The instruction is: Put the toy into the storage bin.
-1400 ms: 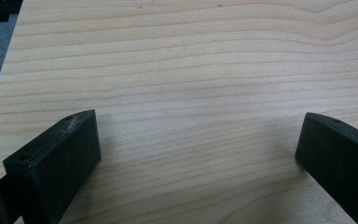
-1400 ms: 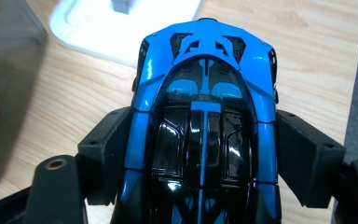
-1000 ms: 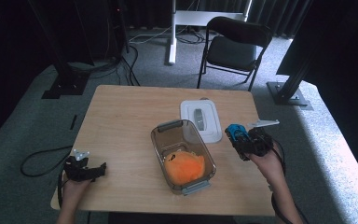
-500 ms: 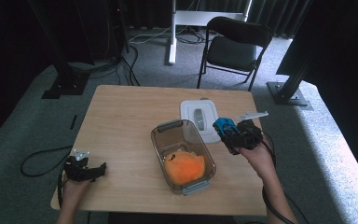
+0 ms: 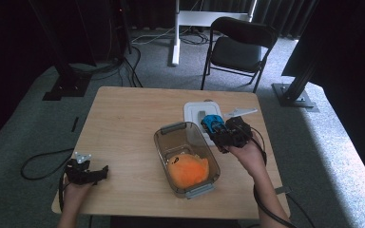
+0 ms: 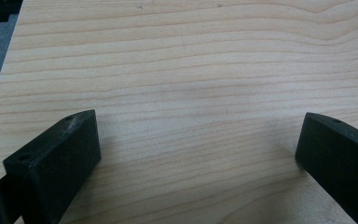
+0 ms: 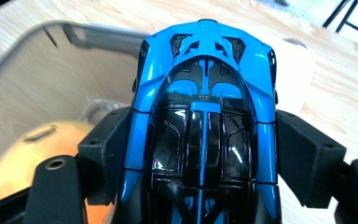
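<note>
My right gripper is clamped on the blue toy car; both jaws press against its flanks, and the car's nose points away from me. In the high view the right gripper holds the car just beside the far right corner of the clear container, over the near edge of the white lid that lies flat on the table behind that container. I think the car is lifted a little off the lid, though the angle makes that hard to judge. Inside the container, at its near end, sits an orange soft thing. My left gripper rests well to the left of the container, near the table's front edge, and its jaws stand spread wide with only bare wood between them.
</note>
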`<state>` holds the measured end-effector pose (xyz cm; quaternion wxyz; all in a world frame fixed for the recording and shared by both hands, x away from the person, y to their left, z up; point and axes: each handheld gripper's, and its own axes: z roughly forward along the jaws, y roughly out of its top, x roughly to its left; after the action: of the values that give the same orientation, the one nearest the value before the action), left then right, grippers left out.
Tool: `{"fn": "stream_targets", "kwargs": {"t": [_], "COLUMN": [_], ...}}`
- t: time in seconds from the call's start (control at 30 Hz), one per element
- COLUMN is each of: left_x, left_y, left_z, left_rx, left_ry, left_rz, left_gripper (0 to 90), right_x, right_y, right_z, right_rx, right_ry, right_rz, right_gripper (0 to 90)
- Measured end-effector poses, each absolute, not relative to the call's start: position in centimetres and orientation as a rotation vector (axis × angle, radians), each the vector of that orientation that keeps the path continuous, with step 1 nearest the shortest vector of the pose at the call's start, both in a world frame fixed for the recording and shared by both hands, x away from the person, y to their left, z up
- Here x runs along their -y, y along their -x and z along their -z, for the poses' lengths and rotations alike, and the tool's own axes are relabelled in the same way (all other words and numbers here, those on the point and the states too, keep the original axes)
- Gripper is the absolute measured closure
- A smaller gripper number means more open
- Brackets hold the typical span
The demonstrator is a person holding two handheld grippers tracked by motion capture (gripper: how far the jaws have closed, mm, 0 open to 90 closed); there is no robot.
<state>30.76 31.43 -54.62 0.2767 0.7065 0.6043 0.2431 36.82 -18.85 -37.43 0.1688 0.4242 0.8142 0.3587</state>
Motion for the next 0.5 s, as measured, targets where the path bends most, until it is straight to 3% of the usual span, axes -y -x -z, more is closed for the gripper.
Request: {"fn": "stream_targets", "kwargs": {"t": [0.5], "left_x": [-31.4], "left_y": [-30.8], "left_z": [54.6], "left_rx": [-1.623], "left_ry": [-1.898], "left_rz": [-0.653], "left_gripper": [0.3], "right_x": [12.6], "right_y": [-36.3], "right_z": [37.7], "right_rx": [-2.416], "right_ry": [-1.108], "right_rz": [-1.078], "right_gripper": [25.0]}}
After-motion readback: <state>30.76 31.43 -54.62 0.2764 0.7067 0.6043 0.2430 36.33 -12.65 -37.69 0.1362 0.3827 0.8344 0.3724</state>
